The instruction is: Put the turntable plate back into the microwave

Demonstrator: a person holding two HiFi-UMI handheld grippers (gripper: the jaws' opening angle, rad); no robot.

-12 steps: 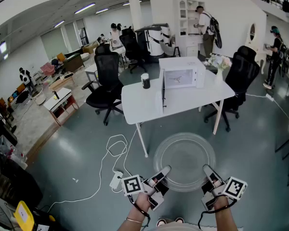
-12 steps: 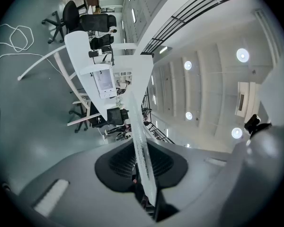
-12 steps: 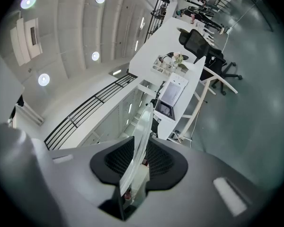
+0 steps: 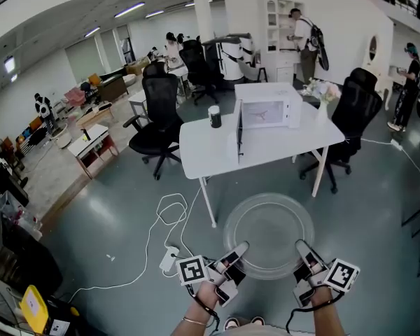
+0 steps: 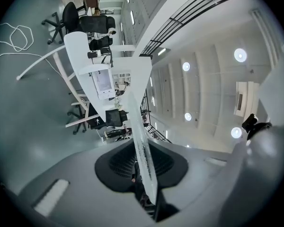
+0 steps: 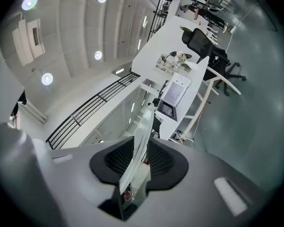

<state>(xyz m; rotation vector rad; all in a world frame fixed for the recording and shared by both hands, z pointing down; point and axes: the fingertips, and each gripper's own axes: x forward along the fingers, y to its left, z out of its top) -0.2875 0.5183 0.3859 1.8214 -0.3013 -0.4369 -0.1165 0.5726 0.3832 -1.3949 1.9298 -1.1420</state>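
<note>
I see a clear glass turntable plate point(image 4: 268, 235), a white microwave point(image 4: 269, 106) on a white table point(image 4: 273, 149), a black chair point(image 4: 159, 110), and black-and-white square markers on my left gripper point(image 4: 236, 252) and right gripper point(image 4: 305, 250).

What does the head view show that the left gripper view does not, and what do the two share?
Only the head view: the whole round turntable plate, with the left gripper and right gripper each at its near rim. Only the left gripper view: the plate's edge clamped between that gripper's own jaws, and round ceiling lights overhead. Both: the white table carrying the microwave.
</note>
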